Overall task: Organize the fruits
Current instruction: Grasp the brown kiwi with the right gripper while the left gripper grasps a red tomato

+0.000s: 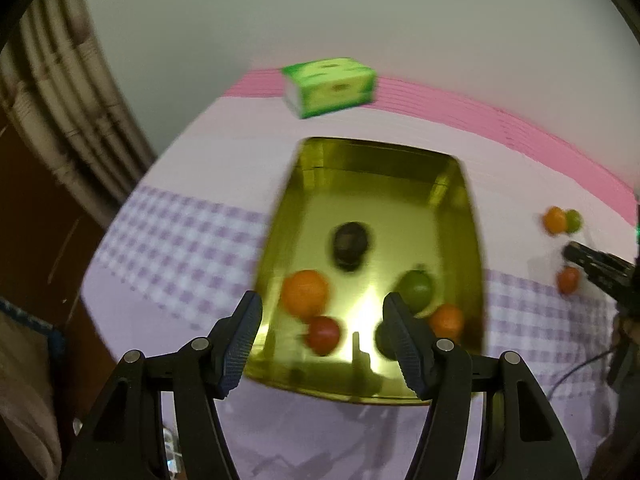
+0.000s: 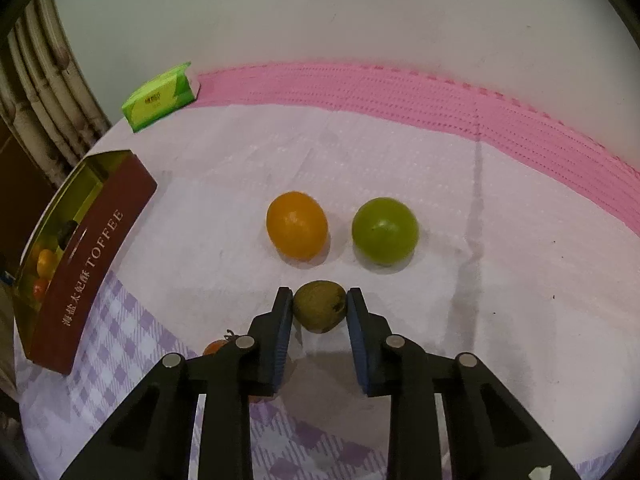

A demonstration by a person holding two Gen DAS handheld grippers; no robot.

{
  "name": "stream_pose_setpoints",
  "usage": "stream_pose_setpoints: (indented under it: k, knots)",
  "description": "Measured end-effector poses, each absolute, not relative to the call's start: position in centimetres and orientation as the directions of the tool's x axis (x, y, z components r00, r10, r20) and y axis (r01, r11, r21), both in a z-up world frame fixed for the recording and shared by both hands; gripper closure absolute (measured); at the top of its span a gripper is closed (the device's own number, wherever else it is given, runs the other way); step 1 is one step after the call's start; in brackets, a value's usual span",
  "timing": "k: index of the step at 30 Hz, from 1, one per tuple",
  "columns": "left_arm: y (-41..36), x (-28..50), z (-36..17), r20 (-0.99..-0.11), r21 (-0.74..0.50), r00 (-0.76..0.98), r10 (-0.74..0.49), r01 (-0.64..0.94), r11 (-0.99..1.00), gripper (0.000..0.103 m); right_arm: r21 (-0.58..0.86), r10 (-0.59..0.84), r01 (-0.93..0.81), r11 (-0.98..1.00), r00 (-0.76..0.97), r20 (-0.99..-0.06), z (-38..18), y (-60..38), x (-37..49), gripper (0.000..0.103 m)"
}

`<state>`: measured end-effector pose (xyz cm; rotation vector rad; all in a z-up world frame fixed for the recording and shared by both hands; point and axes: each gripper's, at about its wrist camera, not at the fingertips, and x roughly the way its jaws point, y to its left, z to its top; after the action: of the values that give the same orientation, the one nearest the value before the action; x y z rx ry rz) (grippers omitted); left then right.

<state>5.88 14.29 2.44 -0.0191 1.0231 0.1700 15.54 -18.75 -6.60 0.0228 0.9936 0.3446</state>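
Three loose fruits near grip: orange fruit (image 2: 297, 225), green fruit (image 2: 385, 230) and a small red one (image 2: 216, 347), all on the table (image 2: 400, 152); none is in the box yet.
Fruit in hand: brown-green kiwi-like fruit (image 2: 320, 311), sitting on the white cloth toward the right side of the table, just nearer the camera than the orange and green pair.
Right gripper (image 2: 319, 307): fingers (image 2: 282, 332) narrow and pressed on both flanks of the kiwi-like fruit; grip looks made, fruit seems not yet lifted.
Left gripper (image 1: 322, 340): fingers (image 1: 240, 340) part open, holding nothing, hanging over the near edge of the box.
Box (image 2: 96, 264): maroon toffee box with gold lining, lies toward the table's left edge; six fruits show inside in the left view, among them an orange (image 1: 305, 293), a red (image 1: 323, 335), a green (image 1: 417, 290) and a dark one (image 1: 350, 243).
Tissue pack (image 2: 160, 98): green, at the far left corner, clear of the work.
Doing it well (judgement): lift straight up before travelling, so the red fruit beside the left finger is not knocked. Keep pressure gentle; a soft skin would bruise.
Placement (judgement): carry over the box wall and lower into the bare gold floor at the far end, releasing low so nothing rolls.
Risk (judgement): rounded fruit held near its middle may pivot; keep the wrist steady.
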Motion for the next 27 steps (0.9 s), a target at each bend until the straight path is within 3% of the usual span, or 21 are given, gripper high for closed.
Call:
stream_pose_setpoints:
  k: [12, 18, 27]
  knots:
    - [-1.9, 9.8, 0.1, -0.868, -0.045, 0.478, -0.131, 0.188, 0.981, 0.039, -0.082, -0.009, -0.081, 0.993, 0.655, -0.755, -6.6, -24.1, 9.2, 0.078]
    - [-6.9, 10.9, -2.0, -0.889, -0.116, 0.407, -0.211, 0.246, 0.962, 0.039, -0.061, -0.023, -0.036, 0.997, 0.652, -0.758, -7.1, -25.7, 8.7, 0.078]
    - [-9.8, 13.6, -4.6, -0.918, -0.137, 0.343, -0.198, 0.195, 0.971, 0.039, -0.017, 0.011, -0.037, 0.999, 0.637, -0.771, -7.3, -27.0, 9.4, 0.078]
